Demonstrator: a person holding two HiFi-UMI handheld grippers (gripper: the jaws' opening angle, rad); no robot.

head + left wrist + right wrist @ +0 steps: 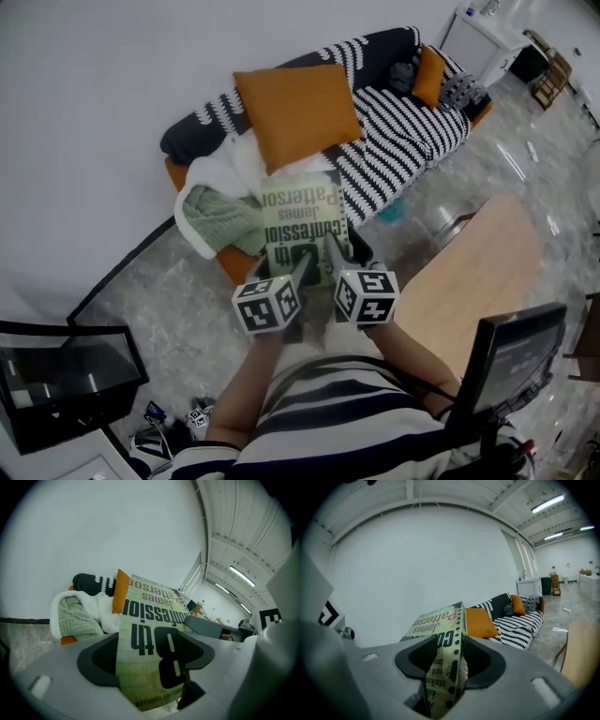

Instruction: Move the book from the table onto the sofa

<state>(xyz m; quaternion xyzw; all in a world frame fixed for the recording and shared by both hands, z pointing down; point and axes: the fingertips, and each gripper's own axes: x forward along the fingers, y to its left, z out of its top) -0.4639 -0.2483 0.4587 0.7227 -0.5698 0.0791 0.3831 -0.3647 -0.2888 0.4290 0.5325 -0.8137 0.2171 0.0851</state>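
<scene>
Transfer step: James Patterson book (302,220) held in the air just short of the sofa (403,141), left gripper (150,658) and right gripper (450,663) fingers clamped on its near end; next, likely: carry over a free seat patch, lower flat, release.

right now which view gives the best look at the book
head view: nearly the whole cover of the book shows, with the sofa beyond it. the left gripper view has the cover close up but cropped, its lower part in the left gripper. the right gripper view sees it nearly edge-on, clamped in the right gripper.
</scene>
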